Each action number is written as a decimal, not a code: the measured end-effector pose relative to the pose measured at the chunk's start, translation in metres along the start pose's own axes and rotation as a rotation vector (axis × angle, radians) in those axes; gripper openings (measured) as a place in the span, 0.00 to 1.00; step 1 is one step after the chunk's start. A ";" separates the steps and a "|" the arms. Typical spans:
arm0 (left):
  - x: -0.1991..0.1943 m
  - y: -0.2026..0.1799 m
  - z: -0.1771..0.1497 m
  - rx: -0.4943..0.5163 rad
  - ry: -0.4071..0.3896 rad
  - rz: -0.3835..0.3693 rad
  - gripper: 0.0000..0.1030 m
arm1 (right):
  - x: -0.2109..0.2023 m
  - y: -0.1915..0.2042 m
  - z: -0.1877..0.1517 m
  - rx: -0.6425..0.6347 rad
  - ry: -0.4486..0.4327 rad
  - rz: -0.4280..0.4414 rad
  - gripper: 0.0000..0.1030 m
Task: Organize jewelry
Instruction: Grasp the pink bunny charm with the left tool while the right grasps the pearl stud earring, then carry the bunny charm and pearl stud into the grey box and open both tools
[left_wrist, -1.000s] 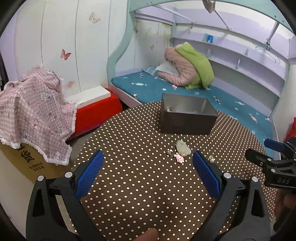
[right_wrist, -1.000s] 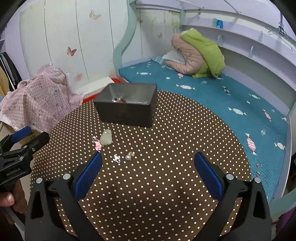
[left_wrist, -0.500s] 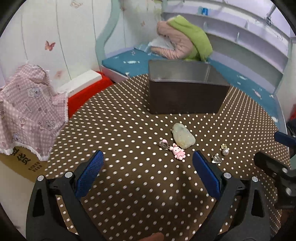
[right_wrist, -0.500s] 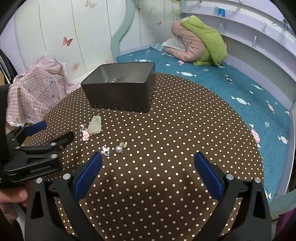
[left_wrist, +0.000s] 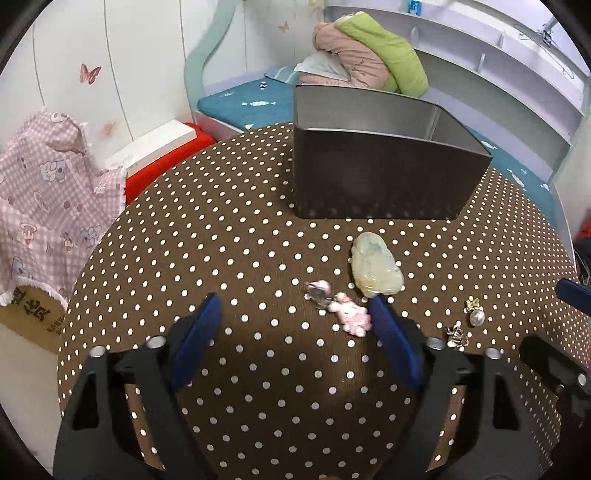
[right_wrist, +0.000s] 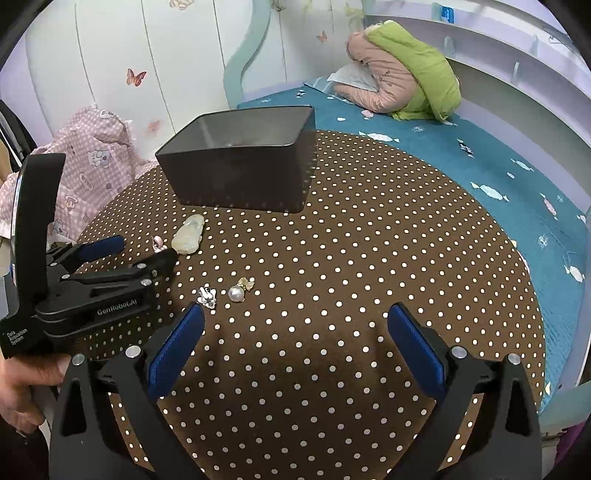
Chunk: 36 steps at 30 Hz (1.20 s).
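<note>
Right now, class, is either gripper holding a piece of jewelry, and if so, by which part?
Nothing is held. The left gripper and right gripper are both open and empty; the pink charm lies on the table.

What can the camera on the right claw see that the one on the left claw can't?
Only the right view shows inside the dark box, down to something small and reddish on its floor, plus the whole left claw from the side, held in a hand. Only the left view shows the pink charm clearly and the red and white box beside the table. Both show the pale jade pendant, the pearl earring, the silver charm and the polka-dot tablecloth.
</note>
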<state>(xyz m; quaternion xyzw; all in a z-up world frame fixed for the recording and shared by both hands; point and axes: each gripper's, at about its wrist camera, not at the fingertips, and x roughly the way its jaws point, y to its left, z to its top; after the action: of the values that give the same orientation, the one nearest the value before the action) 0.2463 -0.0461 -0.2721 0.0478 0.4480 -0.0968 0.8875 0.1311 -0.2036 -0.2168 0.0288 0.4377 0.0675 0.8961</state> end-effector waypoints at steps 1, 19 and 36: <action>0.000 0.000 0.001 0.007 -0.003 -0.007 0.69 | 0.000 0.000 0.001 0.000 0.000 0.000 0.93; -0.013 0.022 -0.006 -0.003 -0.030 -0.115 0.16 | 0.030 0.015 0.005 -0.062 0.013 -0.009 0.64; -0.033 0.019 -0.020 -0.011 -0.044 -0.157 0.15 | 0.015 0.012 -0.002 -0.073 -0.034 0.044 0.09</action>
<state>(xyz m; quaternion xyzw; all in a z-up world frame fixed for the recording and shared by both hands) 0.2156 -0.0199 -0.2572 0.0053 0.4311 -0.1646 0.8871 0.1376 -0.1892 -0.2283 0.0068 0.4187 0.1028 0.9022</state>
